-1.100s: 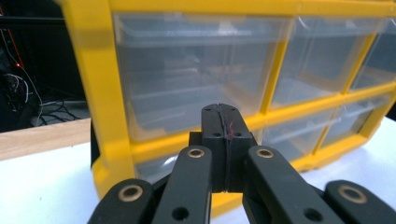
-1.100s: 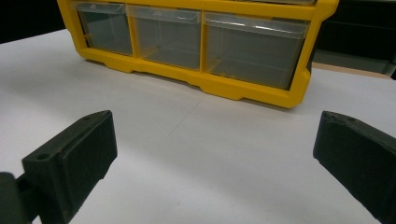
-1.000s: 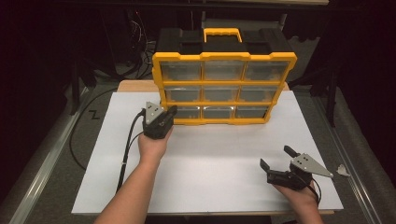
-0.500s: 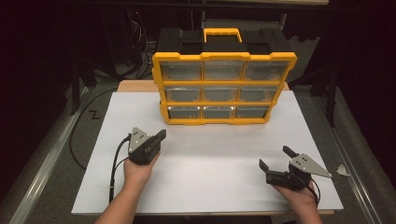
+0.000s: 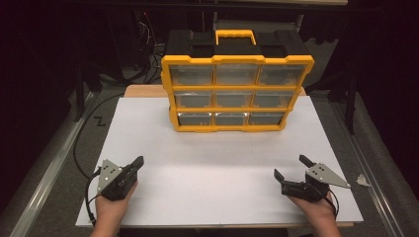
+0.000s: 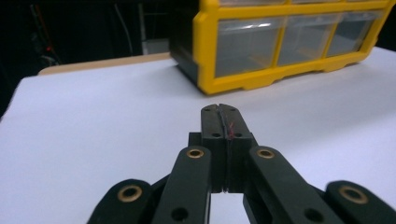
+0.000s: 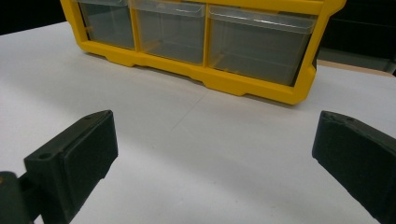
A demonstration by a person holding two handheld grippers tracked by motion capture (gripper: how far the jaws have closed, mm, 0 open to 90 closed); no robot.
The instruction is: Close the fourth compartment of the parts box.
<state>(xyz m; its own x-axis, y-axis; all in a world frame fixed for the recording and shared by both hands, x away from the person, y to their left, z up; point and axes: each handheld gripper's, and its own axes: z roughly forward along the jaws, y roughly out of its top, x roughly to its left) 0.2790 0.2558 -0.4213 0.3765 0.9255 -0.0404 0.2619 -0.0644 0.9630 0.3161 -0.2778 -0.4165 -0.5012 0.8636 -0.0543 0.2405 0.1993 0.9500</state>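
Yellow drawer cabinet [image 5: 236,94], drawer contents unclear behind cloudy clear fronts.

The organizer [image 6: 289,42] is cut off by the top edge in both tool views, and its drawers' [image 5: 230,118] contents cannot be made out.

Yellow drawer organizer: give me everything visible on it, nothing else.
The yellow drawer organizer stands upright at the far middle of the white table, front facing the person. It looks like plastic: a yellow frame holding three rows of three clear drawers, all pushed in, with a black top carrying a yellow carry handle. What the drawers hold is too unclear to tell. It touches nothing but the table; both hand-held grippers sit well apart from it near the front edge.
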